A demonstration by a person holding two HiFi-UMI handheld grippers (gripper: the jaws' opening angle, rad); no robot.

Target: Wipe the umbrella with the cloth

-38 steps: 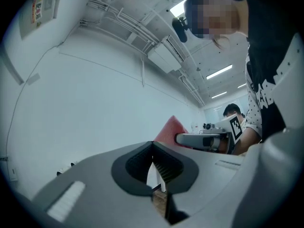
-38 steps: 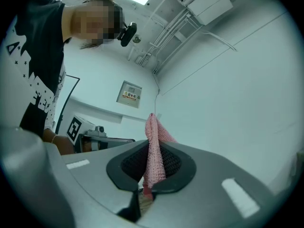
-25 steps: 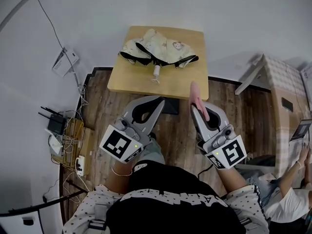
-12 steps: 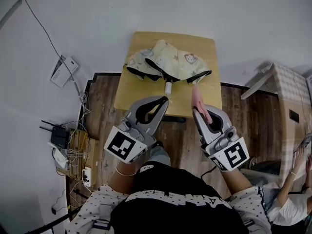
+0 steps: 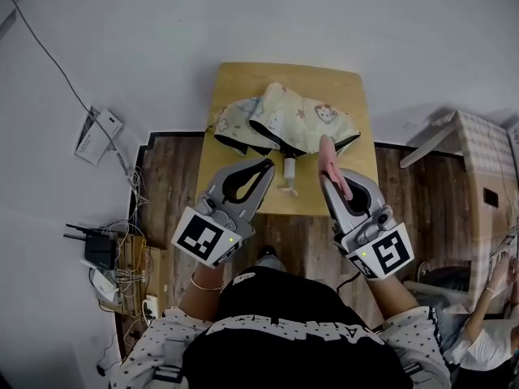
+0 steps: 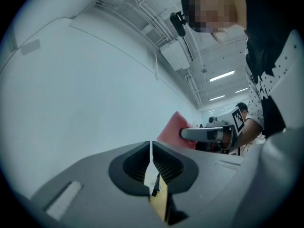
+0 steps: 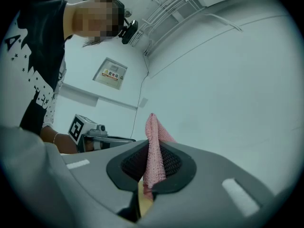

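The umbrella (image 5: 284, 124) lay folded on the small wooden table (image 5: 318, 79), with its white handle pointing at the person. The pink cloth (image 5: 331, 164) stuck up near the umbrella's right end. The right gripper (image 5: 328, 183) held the cloth, with its jaws pinched tight on it. The left gripper (image 5: 266, 170) was just beside the handle, and its jaws were closed together with nothing in them.

Square light-wood table (image 5: 243, 79) stands partly on dark plank flooring (image 5: 166, 177). White flat rectangular device (image 5: 95, 134) lies at left, cabled. Black antenna router (image 5: 99, 251) is nearer, among wires. Beige open box (image 5: 478, 168) stands at right.
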